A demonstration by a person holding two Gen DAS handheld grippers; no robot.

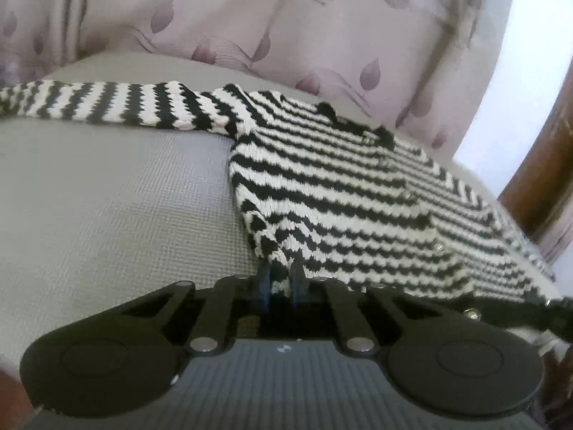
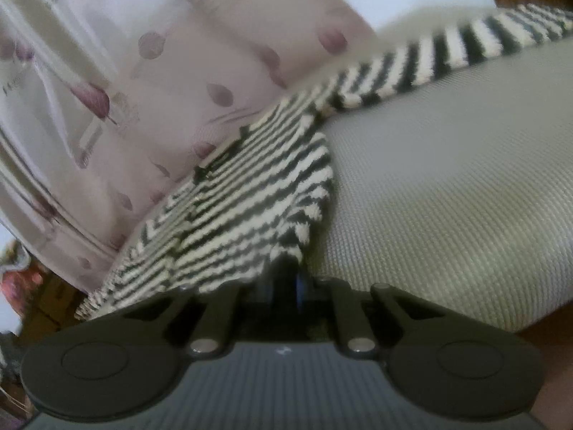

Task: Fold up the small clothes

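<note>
Striped knit cardigan (image 1: 340, 193), black and cream with small buttons down the front, lies flat on the grey woven mat (image 1: 107, 186). Both claws are at its near hem.

Left gripper (image 1: 281, 279): jaws clenched on the near left hem corner; a tuft of striped knit shows between the blue pads. Body of the garment runs ahead and to the right of this claw; one sleeve (image 1: 107, 104) stretches away ahead and to the left, flat on the mat.

Right gripper (image 2: 292, 276): jaws drawn together on the near right hem corner, fabric bunched right at the tips. Garment spreads ahead and to the left; the other sleeve (image 2: 447, 50) trails ahead and to the right. View is blurred, so depth of bite is unclear.

Step in hand, as judged: both hem corners pinched, ready to carry the hem toward the collar. To do well:
- lift both corners together and level, so the hem stays straight
- keep slight tension between the claws; the knit is loose and will sag or stretch
- sleeves lie out sideways and probably need folding in first, or the fold comes out ragged

Pose: both claws tilt moderately downward toward the mat, low over its near edge. Patterned curtain (image 1: 286, 43) hangs beyond.
</note>
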